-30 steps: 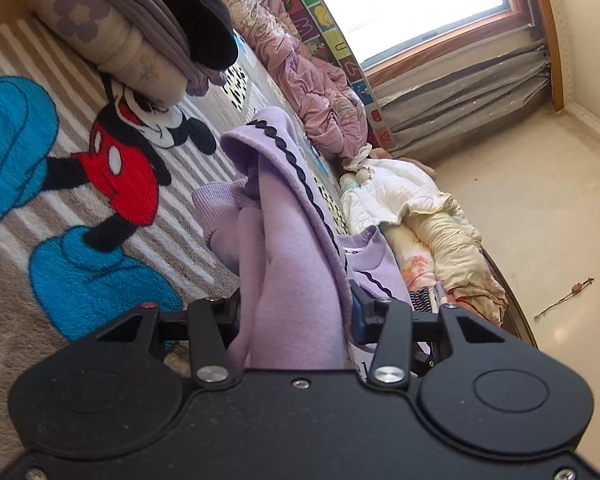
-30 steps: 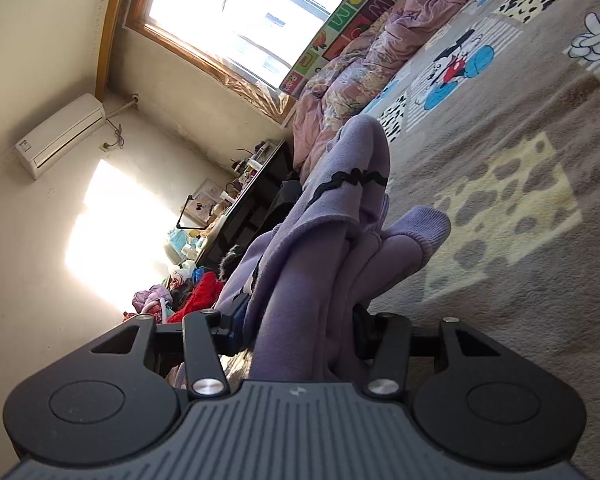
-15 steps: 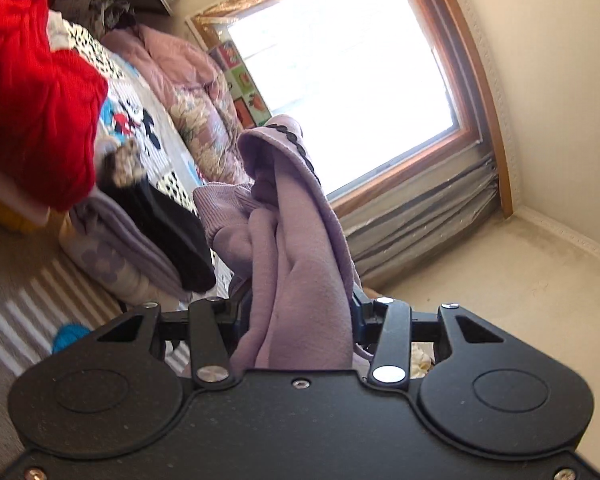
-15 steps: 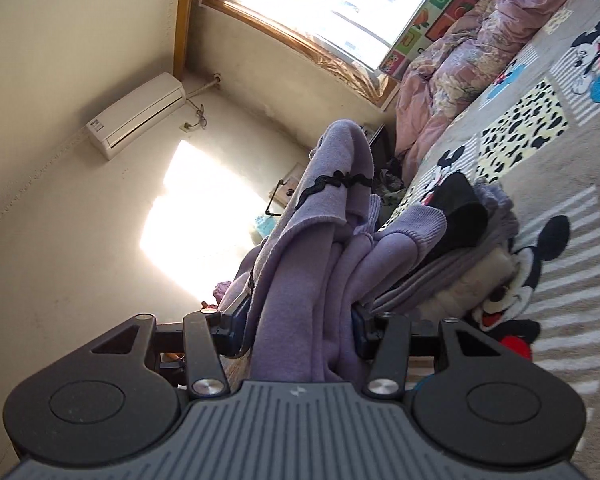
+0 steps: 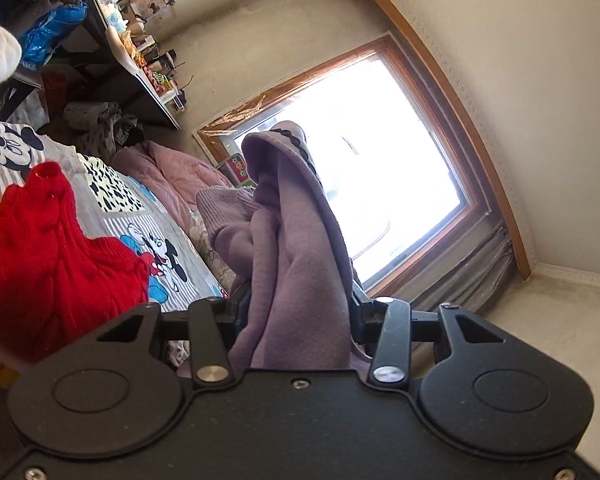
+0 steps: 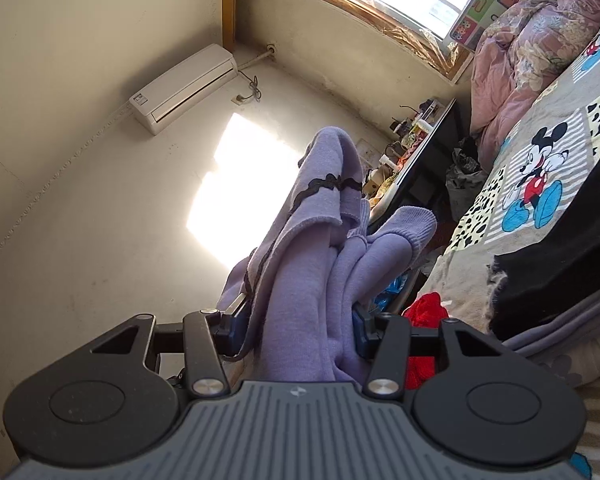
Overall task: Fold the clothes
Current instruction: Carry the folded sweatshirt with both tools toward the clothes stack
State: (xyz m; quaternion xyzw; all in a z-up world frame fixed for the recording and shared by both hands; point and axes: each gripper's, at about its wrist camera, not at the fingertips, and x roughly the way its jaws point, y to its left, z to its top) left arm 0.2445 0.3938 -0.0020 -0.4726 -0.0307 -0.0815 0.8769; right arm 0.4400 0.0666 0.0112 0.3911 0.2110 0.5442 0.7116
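A lilac sweatshirt with black wavy trim is bunched upright in both grippers. In the left wrist view the lilac sweatshirt (image 5: 295,248) fills my left gripper (image 5: 297,312), which is shut on it, held in the air facing the window. In the right wrist view the same sweatshirt (image 6: 312,264) stands between the jaws of my right gripper (image 6: 300,320), also shut on it, with a ribbed cuff (image 6: 412,224) sticking out to the right. The fingertips are hidden by cloth.
A red knit garment (image 5: 51,256) lies at the left on the Mickey Mouse blanket (image 5: 167,248). A stack topped with black cloth (image 6: 560,264) sits at the right. A pink quilt (image 6: 532,40), a cluttered desk (image 6: 424,148) and the window (image 5: 372,184) lie beyond.
Both grippers have swung upward with the sweatshirt still clamped. The views have turned from the blanket toward the window, wall and desk. The red garment has come into the left view.
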